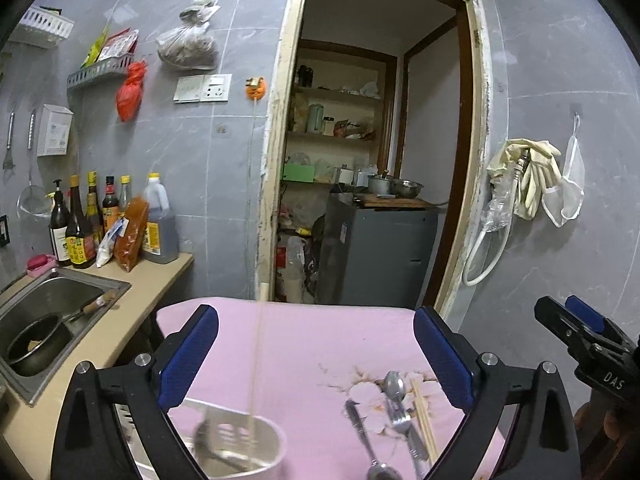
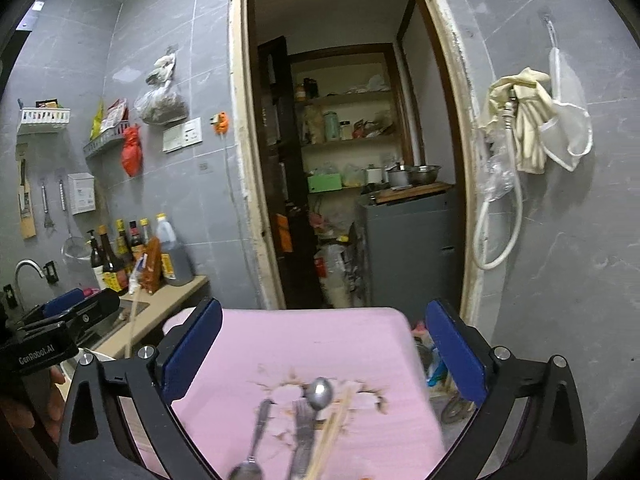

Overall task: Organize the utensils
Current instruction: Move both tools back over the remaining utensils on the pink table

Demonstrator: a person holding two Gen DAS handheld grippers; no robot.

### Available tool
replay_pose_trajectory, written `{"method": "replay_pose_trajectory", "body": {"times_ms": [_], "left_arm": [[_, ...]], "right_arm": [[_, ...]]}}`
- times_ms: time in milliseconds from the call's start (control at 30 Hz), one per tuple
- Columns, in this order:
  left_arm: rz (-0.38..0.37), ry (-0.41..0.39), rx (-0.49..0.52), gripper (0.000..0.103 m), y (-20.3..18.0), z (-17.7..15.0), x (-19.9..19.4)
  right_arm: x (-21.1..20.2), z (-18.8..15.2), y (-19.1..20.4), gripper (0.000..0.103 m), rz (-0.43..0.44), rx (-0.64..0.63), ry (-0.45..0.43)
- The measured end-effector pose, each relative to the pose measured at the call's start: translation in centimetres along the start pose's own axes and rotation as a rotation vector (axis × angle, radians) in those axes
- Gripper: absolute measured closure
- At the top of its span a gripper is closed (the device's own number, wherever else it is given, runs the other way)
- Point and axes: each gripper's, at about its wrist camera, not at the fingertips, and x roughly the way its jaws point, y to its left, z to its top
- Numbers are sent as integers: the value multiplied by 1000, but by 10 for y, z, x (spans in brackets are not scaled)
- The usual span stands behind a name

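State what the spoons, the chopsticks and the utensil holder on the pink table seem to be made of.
Spoons: probably polished steel, grey with bright glints. Chopsticks: likely bamboo or wood, pale tan and matt. Utensil holder: apparently white plastic, smooth with slotted walls.

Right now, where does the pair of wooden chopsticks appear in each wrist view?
Left wrist view: the chopsticks lie low and right of centre on the pink cloth, right of the fork.
Right wrist view: the chopsticks lie at bottom centre, right of the fork.
Shared landmark: the doorway behind the table.
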Motion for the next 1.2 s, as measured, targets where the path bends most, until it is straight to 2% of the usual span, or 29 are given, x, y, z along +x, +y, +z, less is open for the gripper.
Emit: {"method": "replay_pose_trajectory", "body": {"times_ms": [133, 267, 467, 633, 767, 833, 900, 1000, 1067, 1200], "left_arm": [[5, 11, 15, 4, -21, -10, 10], [2, 59, 10, 4, -39, -25, 26], [2, 154, 18, 4, -58, -46, 54], [23, 237, 8, 4, -65, -65, 78], [39, 302, -10, 7, -64, -81, 96], [43, 340, -14, 15, -63, -87, 105], [49, 405, -22, 27, -60, -97, 119], [47, 480, -40, 38, -56, -109, 134], [43, 538, -49, 45, -53, -118, 145], [36, 621, -54, 53, -50, -131, 159]], "right_arm": [[7, -7, -25, 3, -8, 1, 28], [21, -17, -48, 3, -4, 4, 79], [55, -43, -81, 3, 22, 74, 203], [87, -69, -95, 5, 42, 112, 307], [113, -92, -95, 20, 87, 125, 403], [125, -104, -94, 26, 114, 139, 444], [135, -114, -91, 40, 135, 147, 482], [152, -132, -84, 55, 164, 154, 552], [160, -141, -80, 61, 177, 157, 584], [171, -153, -67, 70, 236, 147, 617]]}}
